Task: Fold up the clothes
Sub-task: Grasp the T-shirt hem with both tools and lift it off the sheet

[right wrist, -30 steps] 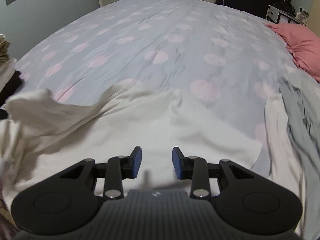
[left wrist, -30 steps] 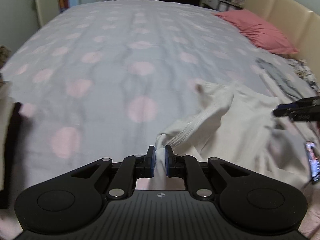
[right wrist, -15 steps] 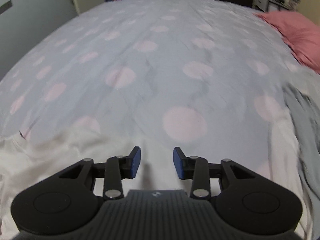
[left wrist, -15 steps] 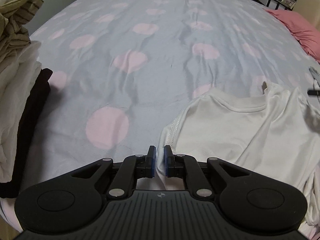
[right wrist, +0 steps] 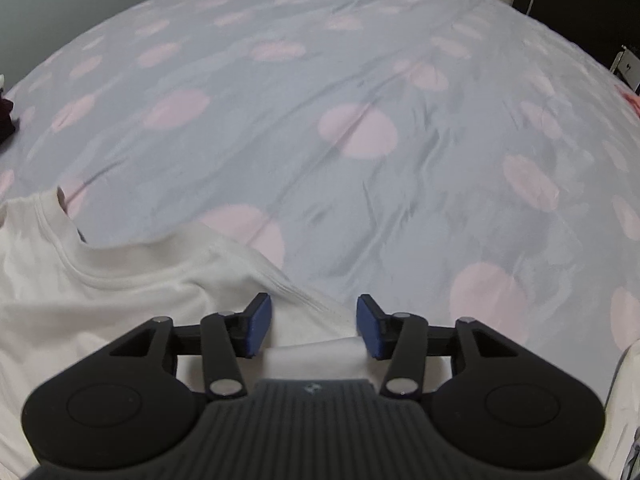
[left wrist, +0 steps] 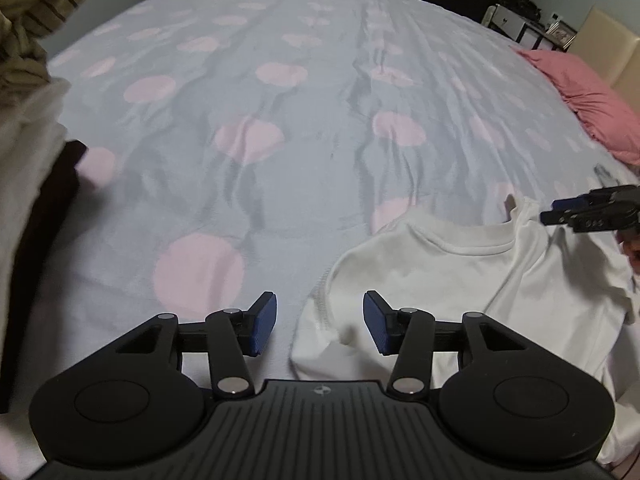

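Observation:
A white T-shirt lies spread on the bed, collar toward the far side. My left gripper is open above the shirt's left sleeve edge, blue pads apart with only the hem between them. In the right wrist view the same T-shirt fills the lower left, its collar curving at mid-left. My right gripper is open over the shirt's right shoulder, with a fold of white cloth lying between the jaws. The right gripper also shows as a dark shape at the right edge of the left wrist view.
The bed sheet is pale blue with pink dots and stretches far ahead. A stack of folded clothes stands at the left edge. A pink pillow lies at the far right by a beige headboard.
My left gripper has opened and let go of the shirt's sleeve edge. The shirt has settled flat on the bed. My right gripper has stayed open and moved over the shirt's right shoulder.

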A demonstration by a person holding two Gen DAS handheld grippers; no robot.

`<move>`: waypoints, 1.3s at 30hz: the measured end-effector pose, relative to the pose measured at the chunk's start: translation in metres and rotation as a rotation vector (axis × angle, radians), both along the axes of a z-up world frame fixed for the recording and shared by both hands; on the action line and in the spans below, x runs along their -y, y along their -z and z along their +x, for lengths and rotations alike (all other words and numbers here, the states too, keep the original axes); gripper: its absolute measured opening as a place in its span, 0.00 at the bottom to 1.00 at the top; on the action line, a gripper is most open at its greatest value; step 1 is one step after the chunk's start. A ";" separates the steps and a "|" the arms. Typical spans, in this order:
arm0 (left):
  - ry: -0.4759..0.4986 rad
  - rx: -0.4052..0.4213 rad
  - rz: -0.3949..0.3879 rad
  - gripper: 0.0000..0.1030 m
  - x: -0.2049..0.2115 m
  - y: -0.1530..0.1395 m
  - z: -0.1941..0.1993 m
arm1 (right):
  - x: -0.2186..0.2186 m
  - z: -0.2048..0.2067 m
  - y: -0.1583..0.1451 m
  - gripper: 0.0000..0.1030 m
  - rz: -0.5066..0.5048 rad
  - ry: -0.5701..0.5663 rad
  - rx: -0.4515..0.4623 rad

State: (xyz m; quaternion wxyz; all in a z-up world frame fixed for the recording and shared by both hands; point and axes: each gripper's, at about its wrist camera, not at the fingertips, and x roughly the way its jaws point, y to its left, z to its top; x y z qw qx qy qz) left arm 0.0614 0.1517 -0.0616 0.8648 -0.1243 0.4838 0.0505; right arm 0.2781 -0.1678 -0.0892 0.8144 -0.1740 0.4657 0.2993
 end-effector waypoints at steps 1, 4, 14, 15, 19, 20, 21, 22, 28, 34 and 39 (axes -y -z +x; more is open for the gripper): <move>-0.006 -0.018 -0.003 0.45 -0.001 0.005 0.003 | 0.002 0.001 0.002 0.50 0.008 0.007 -0.006; -0.002 -0.082 -0.006 0.44 -0.001 0.018 0.009 | 0.006 0.002 0.006 0.41 0.031 0.026 -0.022; 0.021 -0.100 0.003 0.12 0.001 0.016 0.001 | 0.013 -0.009 -0.029 0.04 0.028 0.057 0.057; 0.020 -0.090 -0.002 0.09 0.000 0.012 -0.001 | 0.015 -0.011 -0.038 0.04 0.036 0.069 0.080; 0.026 -0.006 -0.055 0.04 -0.004 -0.006 -0.009 | 0.024 -0.026 -0.078 0.04 0.055 0.087 0.166; 0.029 0.018 -0.099 0.04 -0.007 -0.011 -0.012 | 0.027 -0.030 -0.086 0.04 0.053 0.095 0.180; 0.032 0.043 -0.142 0.04 -0.011 -0.016 -0.015 | 0.031 -0.035 -0.094 0.04 0.051 0.104 0.195; 0.035 0.067 -0.184 0.03 -0.014 -0.021 -0.019 | 0.035 -0.038 -0.100 0.04 0.050 0.113 0.206; 0.057 0.122 -0.361 0.02 -0.025 -0.033 -0.042 | 0.072 -0.074 -0.125 0.04 0.016 0.163 0.197; 0.247 0.087 -0.411 0.02 -0.007 -0.038 -0.061 | 0.121 -0.126 -0.117 0.04 -0.028 0.210 0.122; 0.351 0.033 -0.351 0.02 0.023 -0.033 -0.069 | 0.152 -0.168 -0.085 0.04 -0.043 0.272 0.039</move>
